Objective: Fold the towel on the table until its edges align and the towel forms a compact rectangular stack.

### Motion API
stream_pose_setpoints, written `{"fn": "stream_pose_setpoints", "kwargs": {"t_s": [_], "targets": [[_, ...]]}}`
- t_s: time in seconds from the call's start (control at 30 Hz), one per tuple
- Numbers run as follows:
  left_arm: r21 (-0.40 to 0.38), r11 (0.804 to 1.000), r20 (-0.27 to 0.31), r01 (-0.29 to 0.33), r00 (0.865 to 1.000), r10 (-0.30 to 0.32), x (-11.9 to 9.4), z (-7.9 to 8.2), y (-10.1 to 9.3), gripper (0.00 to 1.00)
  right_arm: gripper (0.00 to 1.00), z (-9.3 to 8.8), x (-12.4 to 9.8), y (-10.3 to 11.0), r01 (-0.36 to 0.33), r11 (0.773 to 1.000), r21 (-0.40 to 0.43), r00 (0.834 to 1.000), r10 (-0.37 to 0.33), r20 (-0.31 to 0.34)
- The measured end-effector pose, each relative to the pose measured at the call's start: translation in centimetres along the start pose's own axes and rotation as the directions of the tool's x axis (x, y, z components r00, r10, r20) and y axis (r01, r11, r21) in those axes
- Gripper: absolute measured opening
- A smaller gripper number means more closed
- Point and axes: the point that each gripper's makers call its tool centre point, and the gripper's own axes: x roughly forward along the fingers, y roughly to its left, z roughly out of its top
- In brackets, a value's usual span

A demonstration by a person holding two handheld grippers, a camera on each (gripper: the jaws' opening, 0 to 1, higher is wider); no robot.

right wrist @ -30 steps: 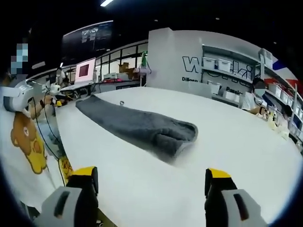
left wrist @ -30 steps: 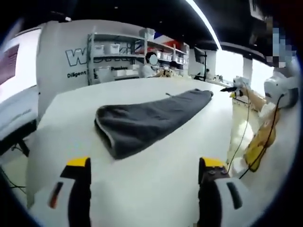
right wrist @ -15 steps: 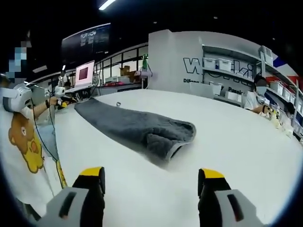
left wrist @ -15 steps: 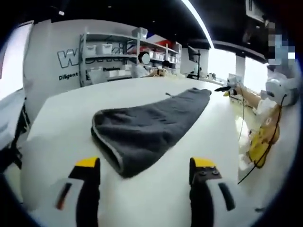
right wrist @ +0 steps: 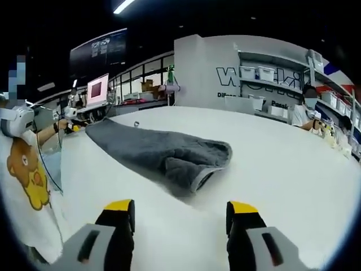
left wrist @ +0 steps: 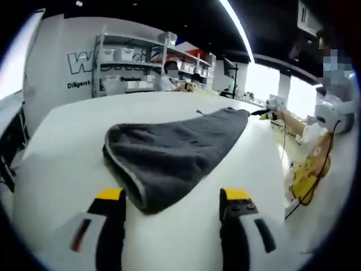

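Both tongs stand open over a white table (left wrist: 56, 158) and hold nothing. Left gripper (left wrist: 172, 197) has its yellow-tipped jaws spread wide, low above the table, with the near folded end of the towel (left wrist: 169, 152) just ahead and between them. That towel is dark grey, folded lengthwise into a long strip that narrows away toward the far edge of the table. Right gripper (right wrist: 180, 206) also has its jaws apart, with the towel (right wrist: 163, 152) lying a little ahead, its rolled, doubled end nearest and the rest stretching away to the left. A person (right wrist: 22, 169) in a white shirt stands at the table's edge. Shelves (left wrist: 152, 62) with white bins line the back wall.
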Motion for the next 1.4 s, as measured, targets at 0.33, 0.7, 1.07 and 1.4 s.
{"fn": "stream_pose_setpoints", "kwargs": {"t_s": [0.33, 0.7, 1.07, 1.4], "targets": [[-0.028, 0.999, 0.019, 0.019, 1.0, -0.018, -0.1, -0.2, 0.1, 0.53, 0.36, 1.4, 2.7, 0.4, -0.043, 0.999, -0.012, 0.998, 0.044, 0.036], [-0.028, 1.0, 0.047, 0.007, 0.999, -0.006, -0.1, 0.1, 0.7, 0.32, 0.18, 1.9, 3.0, 0.4, -0.048, 0.997, -0.065, 0.998, 0.05, 0.031], [0.007, 0.999, 0.057, -0.033, 0.998, 0.032, -0.3, 0.3, 1.1, 0.06, 0.07, 1.5, 2.5, -0.1, -0.012, 0.997, -0.081, 1.0, 0.014, 0.025], [-0.019, 0.993, 0.085, -0.12, 0.989, 0.121, -1.8, 1.3, 2.7, 0.04, 0.06, 3.0, 0.9, -2.1, 0.079, 0.989, -0.122, 0.997, -0.075, 0.037]]}}
